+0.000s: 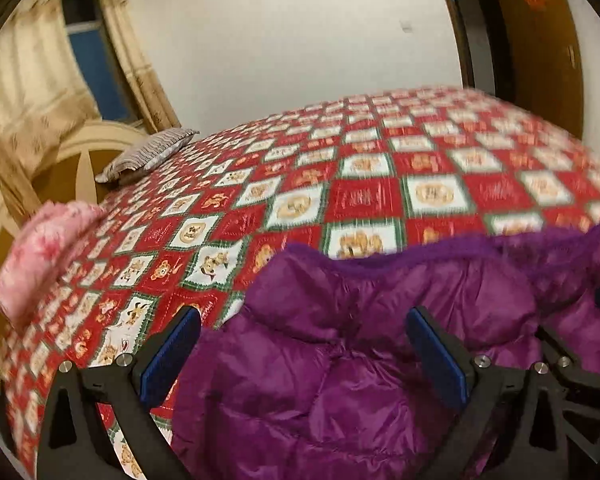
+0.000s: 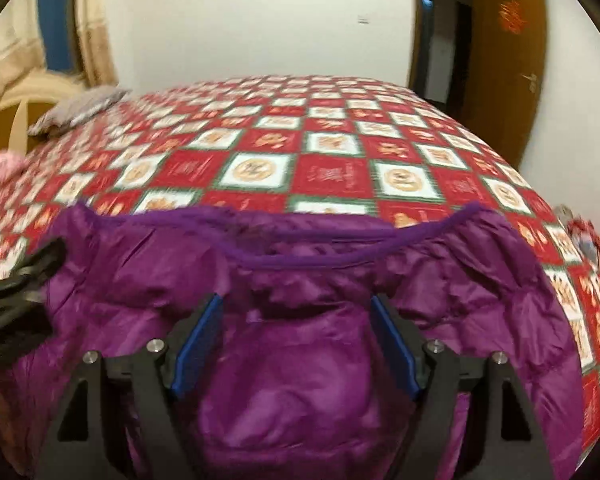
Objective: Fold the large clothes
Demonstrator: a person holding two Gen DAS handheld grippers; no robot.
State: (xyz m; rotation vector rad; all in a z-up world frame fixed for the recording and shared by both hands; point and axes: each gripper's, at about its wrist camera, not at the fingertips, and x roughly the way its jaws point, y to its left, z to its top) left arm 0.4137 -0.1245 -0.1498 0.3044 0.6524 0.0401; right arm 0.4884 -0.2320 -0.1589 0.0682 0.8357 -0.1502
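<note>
My left gripper [image 1: 304, 344] and right gripper [image 2: 296, 340], jaws apart, hang over the puffy, slippery, light purple jacket [image 2: 300, 280] on the bed [image 2: 340, 140]; its corded hem looks the surest hold.

Jacket [image 2: 300, 320] on near edge of bed [image 2: 320, 140], bedspread [image 1: 340, 184] under it. Pillow [image 1: 152, 152] at far left by headboard [image 1: 72, 160], blanket [image 1: 40, 248] nearer on left edge. Curtain [image 1: 32, 80] behind headboard, door [image 2: 508, 60] beyond far right corner.
</note>
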